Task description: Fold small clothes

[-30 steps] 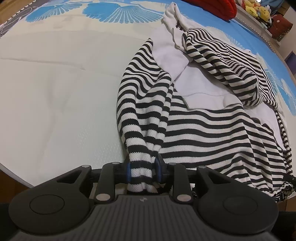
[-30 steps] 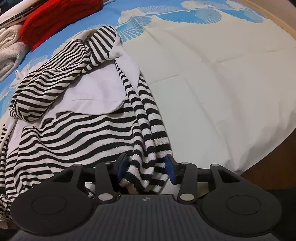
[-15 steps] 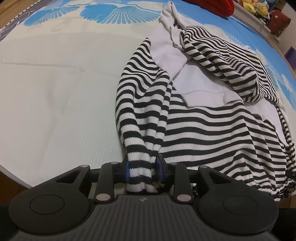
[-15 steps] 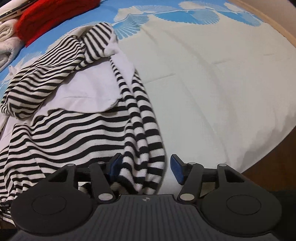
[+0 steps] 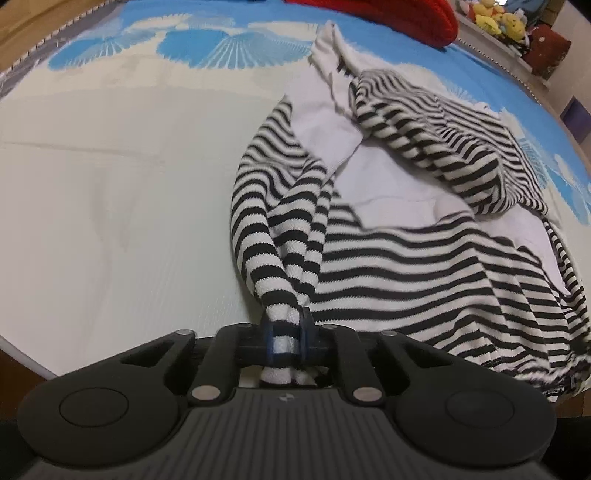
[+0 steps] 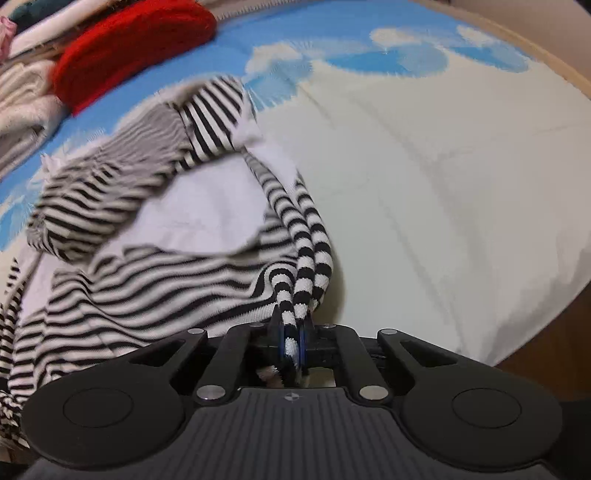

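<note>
A black-and-white striped top (image 5: 424,266) with white panels lies crumpled on the bed. My left gripper (image 5: 288,336) has its jaws closing tight on the bunched cuff of one striped sleeve (image 5: 280,236), pads pressing on the fabric. In the right wrist view the same striped top (image 6: 147,266) spreads to the left. There my right gripper (image 6: 292,338) has its jaws closing on the end of the other striped sleeve (image 6: 310,251), squeezed thin between the blue pads. Both sleeves run straight from the grippers to the garment's body.
The bed sheet (image 5: 110,184) is pale with blue fan patterns at the far side. A red knitted item (image 6: 129,48) and folded pale clothes (image 6: 22,96) lie at the back. Plush toys (image 5: 498,18) sit at the far right. The bed edge (image 6: 535,332) is near my right gripper.
My right gripper's jaws went from wide apart around the sleeve to clamped on it. My left gripper's jaws tightened on its sleeve cuff. The garment has shifted slightly.
</note>
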### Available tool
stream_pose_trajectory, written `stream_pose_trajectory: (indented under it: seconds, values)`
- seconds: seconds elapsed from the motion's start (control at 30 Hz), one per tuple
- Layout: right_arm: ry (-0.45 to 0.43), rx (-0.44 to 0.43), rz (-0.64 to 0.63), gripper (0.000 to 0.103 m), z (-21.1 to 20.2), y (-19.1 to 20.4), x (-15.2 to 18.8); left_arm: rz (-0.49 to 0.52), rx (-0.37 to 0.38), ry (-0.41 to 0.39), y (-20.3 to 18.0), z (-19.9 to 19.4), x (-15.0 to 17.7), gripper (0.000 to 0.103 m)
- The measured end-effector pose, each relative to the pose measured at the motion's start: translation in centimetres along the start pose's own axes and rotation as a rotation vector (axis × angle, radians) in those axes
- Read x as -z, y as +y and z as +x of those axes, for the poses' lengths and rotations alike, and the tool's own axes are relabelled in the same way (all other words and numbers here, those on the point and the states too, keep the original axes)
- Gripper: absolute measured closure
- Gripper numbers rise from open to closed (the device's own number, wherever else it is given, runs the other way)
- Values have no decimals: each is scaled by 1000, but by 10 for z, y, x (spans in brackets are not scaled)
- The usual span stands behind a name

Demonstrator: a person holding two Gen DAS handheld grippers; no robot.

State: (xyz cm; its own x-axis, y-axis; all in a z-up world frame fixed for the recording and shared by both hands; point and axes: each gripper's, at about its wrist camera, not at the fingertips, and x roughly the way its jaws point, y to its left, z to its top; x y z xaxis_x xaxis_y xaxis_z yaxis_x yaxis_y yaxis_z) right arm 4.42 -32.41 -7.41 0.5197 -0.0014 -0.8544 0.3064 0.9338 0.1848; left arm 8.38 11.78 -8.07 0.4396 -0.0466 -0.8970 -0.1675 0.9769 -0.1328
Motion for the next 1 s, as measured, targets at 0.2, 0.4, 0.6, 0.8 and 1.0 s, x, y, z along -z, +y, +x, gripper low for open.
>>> stream_pose_trajectory:
  seconds: [0.2,0.4,0.6,0.8,1.0]
  values:
    - [49,5,17,87,6,-1,4,14,-21,29,1,5,1,74]
    - [55,3,8,86,4,0,7,19,-28,27,-1,5,2,74]
    - [71,-18,-5,83,3,2,7,36,-26,24,-1,4,5,74]
    - [74,-33,-22,87,0,2,8,54,-9,-1,-3,-2,8,92]
    - [22,-52,-17,96,-13,0,4,39,29,-64,-1,-18,6,95]
